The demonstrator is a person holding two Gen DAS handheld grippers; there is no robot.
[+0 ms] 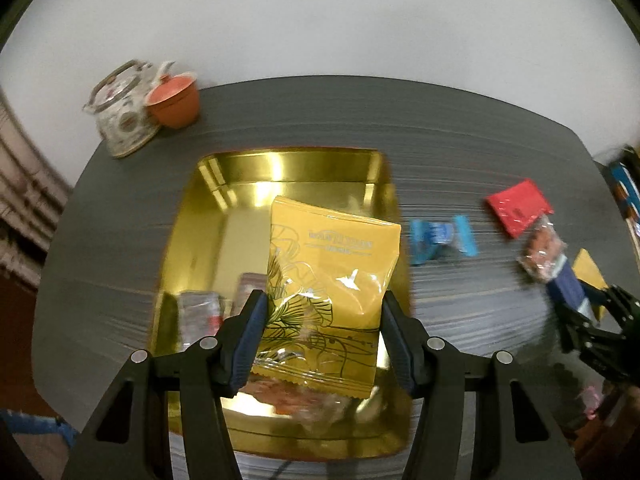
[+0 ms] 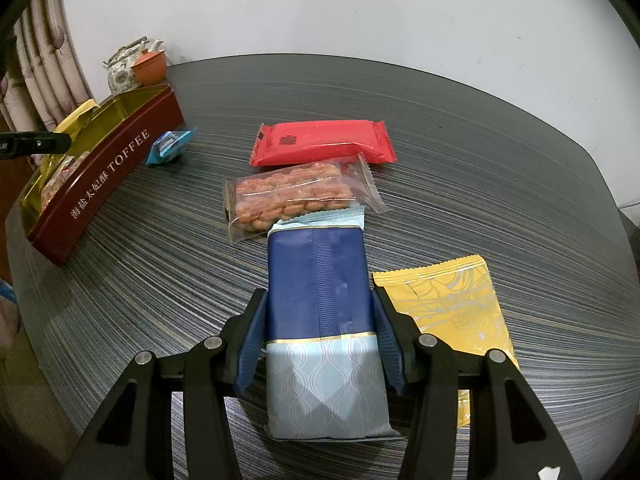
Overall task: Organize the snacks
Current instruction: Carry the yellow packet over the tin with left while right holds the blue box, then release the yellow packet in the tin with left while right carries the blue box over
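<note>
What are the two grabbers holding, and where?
Left gripper: yellow packet, lower sides. Right gripper: blue packet, middle sides.

You're in a home, likely a living or dining room: a patterned teapot (image 2: 122,70) and a lidded terracotta cup (image 2: 149,67) stand at the far left corner of the grey striped tabletop (image 2: 460,152), pleated curtains (image 2: 44,60) hang beside a plain white wall (image 2: 360,8)
</note>
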